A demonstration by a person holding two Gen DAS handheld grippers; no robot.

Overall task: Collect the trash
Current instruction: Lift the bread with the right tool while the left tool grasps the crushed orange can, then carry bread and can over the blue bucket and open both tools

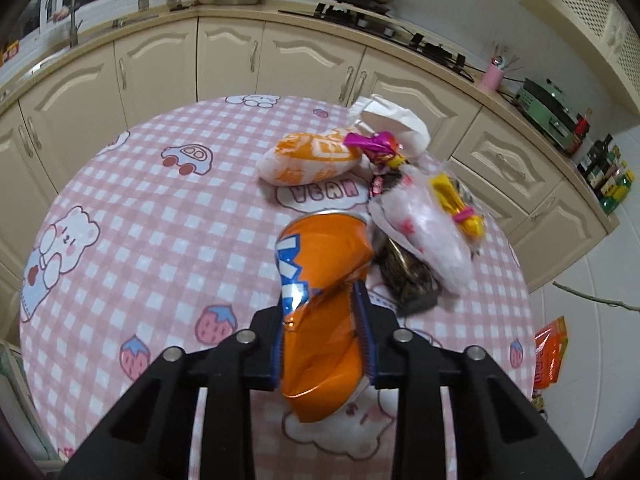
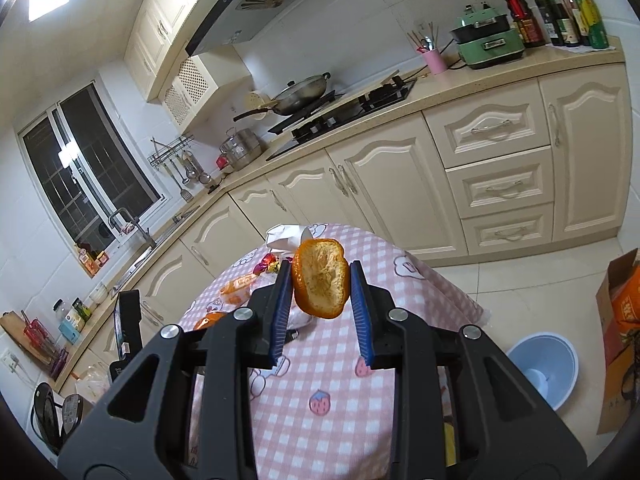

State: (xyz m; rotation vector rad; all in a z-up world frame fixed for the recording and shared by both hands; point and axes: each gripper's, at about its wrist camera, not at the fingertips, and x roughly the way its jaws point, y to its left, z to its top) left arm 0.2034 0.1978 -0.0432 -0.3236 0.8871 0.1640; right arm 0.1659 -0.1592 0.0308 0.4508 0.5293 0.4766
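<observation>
Left wrist view: the left gripper [image 1: 324, 340] is clenched on a crushed orange can [image 1: 320, 304], near a pile of wrappers [image 1: 400, 184] left on the counter [image 1: 160, 208]. Right wrist view: the right gripper [image 2: 320, 304] grasps an orange peel [image 2: 320, 280]; the blue bin [image 2: 544, 368] waits on the floor at right, and neither piece is dropped in yet.

Orange-and-blue can [image 1: 320, 300], orange peel [image 2: 320, 282], pale blue bin [image 2: 546, 370] beside pink-and-white checked tablecloth [image 1: 140, 208] with strawberries, bears.
</observation>
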